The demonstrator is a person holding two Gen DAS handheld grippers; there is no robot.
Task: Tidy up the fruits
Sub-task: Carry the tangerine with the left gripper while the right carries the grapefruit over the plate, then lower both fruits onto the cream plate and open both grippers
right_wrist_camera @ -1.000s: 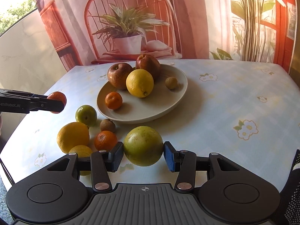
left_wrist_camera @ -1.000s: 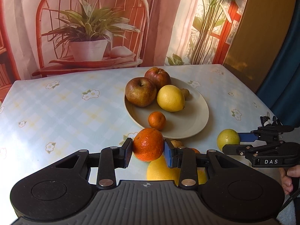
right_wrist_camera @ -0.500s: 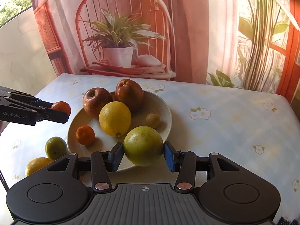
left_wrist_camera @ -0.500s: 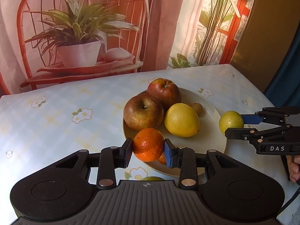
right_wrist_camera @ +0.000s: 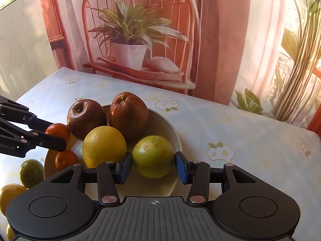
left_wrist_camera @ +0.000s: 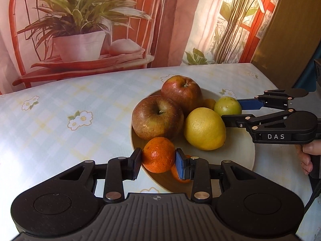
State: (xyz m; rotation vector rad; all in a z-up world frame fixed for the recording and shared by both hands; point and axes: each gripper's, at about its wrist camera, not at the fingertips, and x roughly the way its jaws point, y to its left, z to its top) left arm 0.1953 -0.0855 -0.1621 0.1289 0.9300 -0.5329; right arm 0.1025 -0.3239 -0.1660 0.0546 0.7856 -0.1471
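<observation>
My left gripper [left_wrist_camera: 158,158] is shut on an orange tangerine [left_wrist_camera: 158,154] and holds it over the near rim of the beige plate [left_wrist_camera: 240,156]. My right gripper [right_wrist_camera: 153,165] is shut on a green citrus fruit [right_wrist_camera: 153,156] and holds it over the plate's right side [right_wrist_camera: 172,128]. On the plate lie two red-brown apples [left_wrist_camera: 157,117] [left_wrist_camera: 181,92], a yellow lemon [left_wrist_camera: 204,128], a second small tangerine [right_wrist_camera: 66,159] and a small brown fruit [left_wrist_camera: 208,103]. The right gripper with its green fruit [left_wrist_camera: 227,106] shows in the left wrist view, and the left gripper's tangerine [right_wrist_camera: 58,131] in the right wrist view.
A green fruit [right_wrist_camera: 31,172] and a yellow citrus [right_wrist_camera: 10,195] lie on the flowered tablecloth [right_wrist_camera: 240,132] left of the plate. A printed backdrop with a potted plant [left_wrist_camera: 80,40] stands behind the table. A hand [left_wrist_camera: 309,154] grips the right tool.
Both grippers moved forward from the loose fruit at the table's front to over the plate, each still holding its fruit.
</observation>
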